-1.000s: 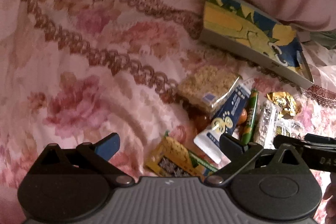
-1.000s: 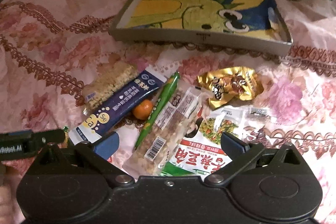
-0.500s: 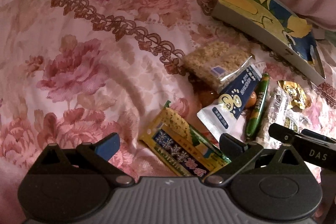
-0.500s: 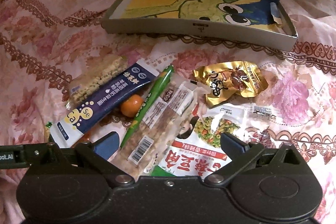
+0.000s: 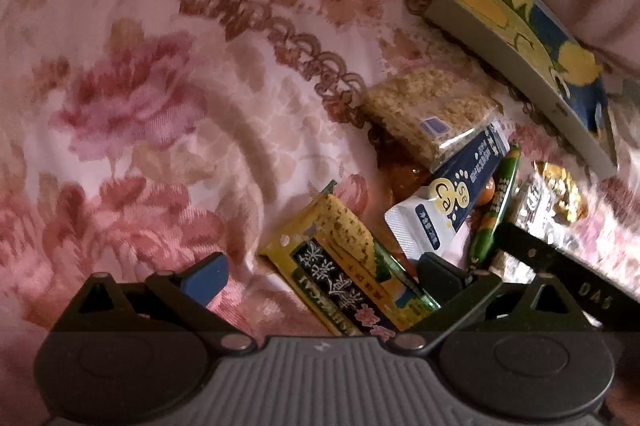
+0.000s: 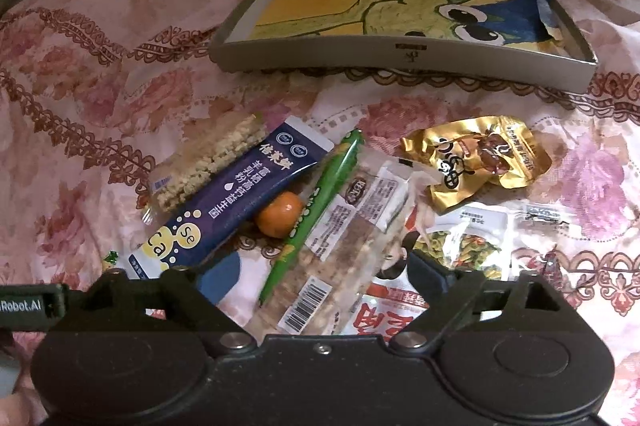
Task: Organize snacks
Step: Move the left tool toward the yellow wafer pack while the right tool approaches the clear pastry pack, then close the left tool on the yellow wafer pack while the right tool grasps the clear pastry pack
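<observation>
left wrist: our left tongs (image 5: 320, 276) hang released over the bed (image 5: 160, 106); the yellow bar (image 5: 348, 258) lies between their fingers, long axis slanting away.
right wrist: our right tongs (image 6: 316, 272) are closing around the clear bar (image 6: 332, 266), not yet gripping; tray (image 6: 400, 56) beyond.

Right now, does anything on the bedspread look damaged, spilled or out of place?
Nothing is spilled or torn. The snacks lie in a loose overlapping heap: the dark blue sachet rests across the noodle block and partly covers a small orange. The tray holds no snacks, only a drawing.
</observation>
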